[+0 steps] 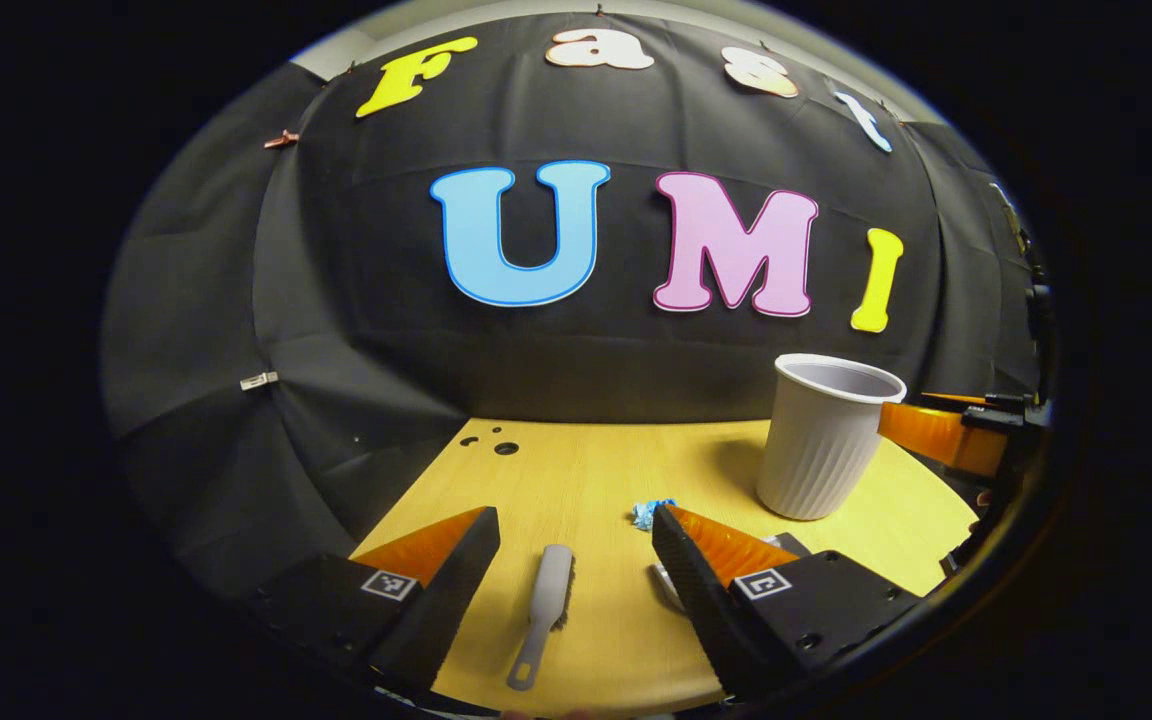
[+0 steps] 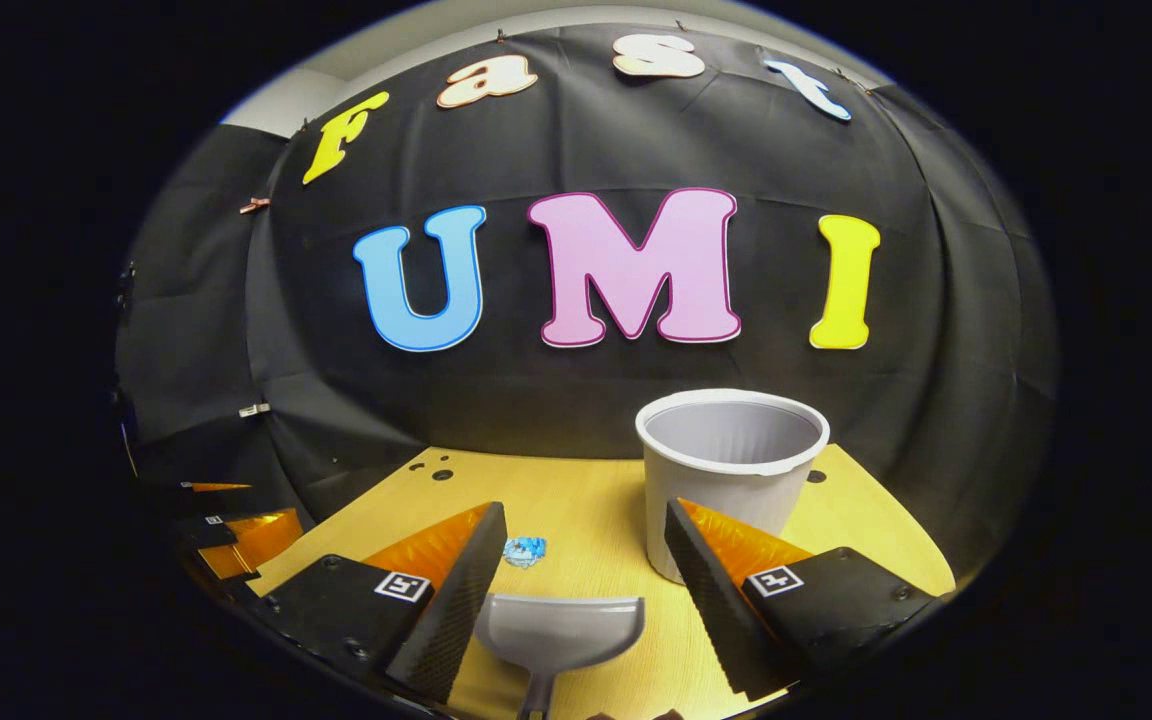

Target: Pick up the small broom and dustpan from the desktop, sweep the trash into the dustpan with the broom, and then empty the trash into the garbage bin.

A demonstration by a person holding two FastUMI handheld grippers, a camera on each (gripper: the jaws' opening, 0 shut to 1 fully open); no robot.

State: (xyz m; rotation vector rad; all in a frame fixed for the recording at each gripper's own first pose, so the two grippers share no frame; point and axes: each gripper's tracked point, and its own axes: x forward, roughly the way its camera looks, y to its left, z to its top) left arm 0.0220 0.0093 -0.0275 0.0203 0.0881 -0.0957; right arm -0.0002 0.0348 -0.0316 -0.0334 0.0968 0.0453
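Lying between the open fingers of the left gripper [image 1: 576, 525], the broom [image 1: 543, 612] looks light and stiff, best taken by its handle, while the dustpan [image 2: 558, 628] on the counter [image 1: 586, 470] waits under the open right gripper [image 2: 586, 520].

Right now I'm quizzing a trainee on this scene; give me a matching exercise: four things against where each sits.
Things:
1. broom
2. dustpan
3. cup
4. blue scrap

Places:
A. upright at the back of the table
B. between the left gripper's open fingers
C. on the table beyond the dustpan
D. between the right gripper's open fingers

Pairs: 1-B, 2-D, 3-A, 4-C
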